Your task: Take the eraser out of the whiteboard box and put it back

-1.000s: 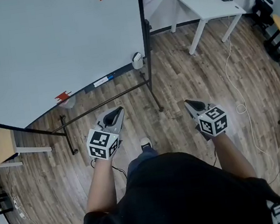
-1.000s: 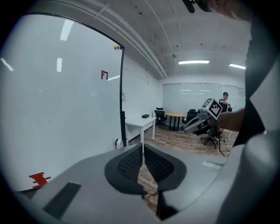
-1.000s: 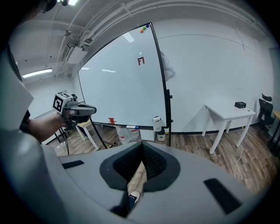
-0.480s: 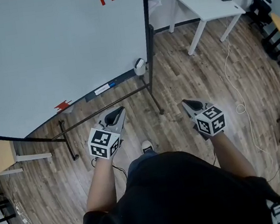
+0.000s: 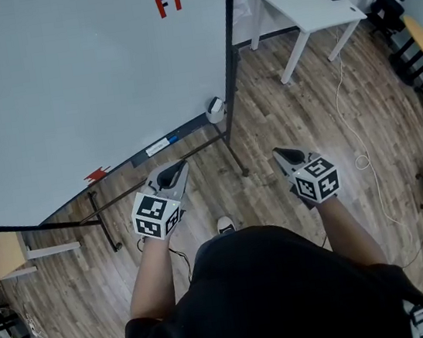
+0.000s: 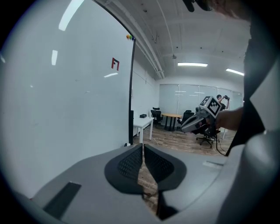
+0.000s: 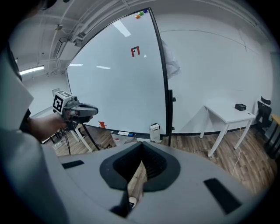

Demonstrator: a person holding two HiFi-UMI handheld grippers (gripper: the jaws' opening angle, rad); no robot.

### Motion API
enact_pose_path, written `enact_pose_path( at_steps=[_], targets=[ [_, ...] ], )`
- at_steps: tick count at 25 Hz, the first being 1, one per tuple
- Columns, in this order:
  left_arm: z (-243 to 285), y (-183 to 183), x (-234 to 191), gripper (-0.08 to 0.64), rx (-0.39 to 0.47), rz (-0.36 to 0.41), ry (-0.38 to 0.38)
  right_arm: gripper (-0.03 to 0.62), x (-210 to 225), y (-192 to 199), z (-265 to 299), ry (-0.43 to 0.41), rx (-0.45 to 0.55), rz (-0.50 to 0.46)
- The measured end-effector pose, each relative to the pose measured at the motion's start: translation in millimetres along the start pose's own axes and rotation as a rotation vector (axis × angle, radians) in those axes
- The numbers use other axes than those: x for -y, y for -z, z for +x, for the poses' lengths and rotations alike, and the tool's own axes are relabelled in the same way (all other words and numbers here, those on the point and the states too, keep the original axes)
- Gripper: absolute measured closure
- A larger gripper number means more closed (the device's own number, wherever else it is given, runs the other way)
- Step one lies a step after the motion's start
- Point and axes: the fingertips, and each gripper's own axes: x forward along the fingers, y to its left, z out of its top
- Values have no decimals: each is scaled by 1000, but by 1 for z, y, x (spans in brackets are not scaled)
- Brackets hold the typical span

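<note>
Wood floor, whiteboard box, contents hidden, left claw and right claw closed, empty

We hold both arms out, left gripper and right gripper tilted downward, jaws closed, empty.

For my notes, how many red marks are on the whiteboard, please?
2: the upper red mark high near the right edge, and the lower red mark at the bottom edge.

Wood plank floor, white table, black office chairs, ceiling strip lights
</note>
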Motion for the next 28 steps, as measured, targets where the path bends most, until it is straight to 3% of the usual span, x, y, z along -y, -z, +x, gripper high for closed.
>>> enact_pose_path(
  at_steps=[13,28],
  targets=[
    [15,-5,-45,535,-4,29,52,599,0,-25,36,36,7,11],
    [31,-15,-43,535,-22,42,48,598,22,-30,34,39,15,30]
  ],
)
